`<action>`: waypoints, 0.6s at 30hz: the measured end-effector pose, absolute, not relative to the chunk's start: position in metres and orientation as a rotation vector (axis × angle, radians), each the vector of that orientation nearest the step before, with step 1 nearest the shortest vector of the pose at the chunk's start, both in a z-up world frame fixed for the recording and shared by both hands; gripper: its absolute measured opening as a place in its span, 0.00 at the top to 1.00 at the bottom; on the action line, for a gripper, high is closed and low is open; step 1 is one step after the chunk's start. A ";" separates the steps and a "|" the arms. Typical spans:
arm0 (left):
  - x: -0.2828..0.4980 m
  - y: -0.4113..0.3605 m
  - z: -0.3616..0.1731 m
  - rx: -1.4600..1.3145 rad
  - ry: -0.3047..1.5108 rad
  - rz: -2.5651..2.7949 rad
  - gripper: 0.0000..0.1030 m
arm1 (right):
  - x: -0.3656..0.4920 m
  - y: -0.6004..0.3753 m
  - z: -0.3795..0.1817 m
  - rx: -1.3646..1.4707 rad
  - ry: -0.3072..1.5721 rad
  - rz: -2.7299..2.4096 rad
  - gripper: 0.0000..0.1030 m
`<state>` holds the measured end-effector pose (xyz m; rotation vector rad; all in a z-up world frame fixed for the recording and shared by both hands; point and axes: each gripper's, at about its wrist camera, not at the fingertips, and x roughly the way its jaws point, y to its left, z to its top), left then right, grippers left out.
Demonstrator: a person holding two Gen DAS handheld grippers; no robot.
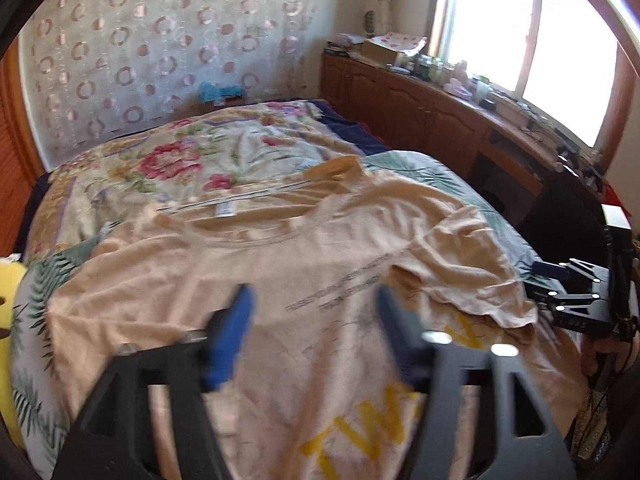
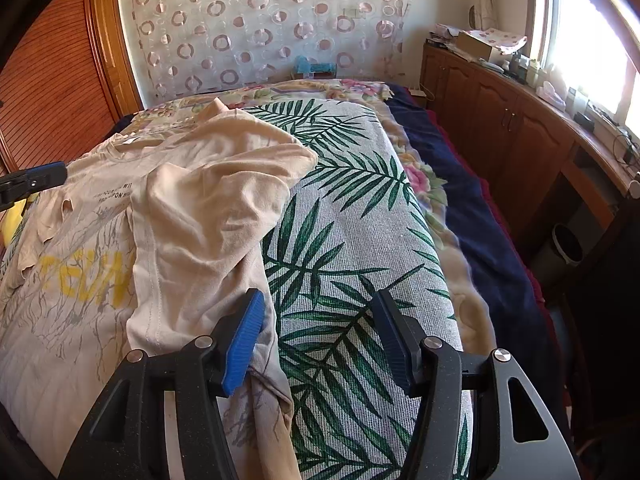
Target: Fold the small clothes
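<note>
A peach T-shirt [image 1: 304, 264] with yellow letters and a grey print lies face up on the bed, collar to the far side. Its right side and sleeve are folded over the front [image 2: 200, 220]. My left gripper [image 1: 314, 312] is open and empty, hovering over the shirt's chest; its fingers are blurred. It also shows at the left edge of the right wrist view [image 2: 36, 182]. My right gripper [image 2: 318, 320] is open and empty, with its left finger over the shirt's folded right edge and its right finger over the leaf-print cover. It shows at the right in the left wrist view [image 1: 568, 296].
The shirt lies on a grey leaf-print cover [image 2: 360, 208] over a floral quilt [image 1: 168, 160] and a dark blue blanket [image 2: 472, 200]. Wooden cabinets [image 2: 520, 136] with clutter run under the window on the right. A bin [image 2: 566, 246] stands beside the bed. A yellow thing [image 1: 10, 300] lies at the left.
</note>
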<state>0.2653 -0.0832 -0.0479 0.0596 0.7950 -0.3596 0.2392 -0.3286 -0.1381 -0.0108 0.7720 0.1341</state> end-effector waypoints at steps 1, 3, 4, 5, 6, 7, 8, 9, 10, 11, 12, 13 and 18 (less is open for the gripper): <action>0.264 -0.073 -0.048 0.049 0.783 -0.344 0.17 | 0.239 -0.329 -0.138 -0.011 0.772 0.135 0.43; 0.265 -0.057 -0.049 0.023 0.788 -0.315 0.16 | 0.239 -0.329 -0.138 -0.012 0.772 0.134 0.43; 0.265 -0.049 -0.050 0.016 0.794 -0.297 0.16 | 0.239 -0.329 -0.138 -0.012 0.772 0.134 0.43; 0.265 -0.040 -0.051 0.016 0.796 -0.274 0.16 | 0.239 -0.330 -0.138 -0.012 0.771 0.134 0.43; 0.264 -0.034 -0.052 0.020 0.798 -0.254 0.16 | 0.239 -0.330 -0.138 -0.012 0.771 0.134 0.43; 0.264 -0.026 -0.053 0.023 0.802 -0.241 0.16 | 0.240 -0.330 -0.138 -0.012 0.771 0.134 0.43; 0.264 -0.021 -0.054 0.026 0.807 -0.236 0.16 | 0.239 -0.330 -0.138 -0.013 0.771 0.135 0.43; 0.263 -0.015 -0.055 0.029 0.812 -0.230 0.16 | 0.239 -0.329 -0.139 -0.013 0.772 0.136 0.41; 0.261 -0.008 -0.056 0.029 0.816 -0.222 0.16 | 0.239 -0.329 -0.139 -0.016 0.772 0.139 0.40; 0.259 -0.001 -0.058 0.027 0.818 -0.208 0.16 | 0.240 -0.328 -0.139 -0.022 0.774 0.144 0.35; 0.257 0.005 -0.059 0.024 0.819 -0.192 0.16 | 0.241 -0.327 -0.140 -0.031 0.782 0.145 0.21; 0.256 0.012 -0.061 0.020 0.823 -0.174 0.16 | 0.242 -0.324 -0.142 -0.048 0.794 0.133 0.17; 0.251 0.049 -0.072 -0.019 0.844 -0.091 0.16 | 0.248 -0.334 -0.139 -0.010 0.801 0.122 0.15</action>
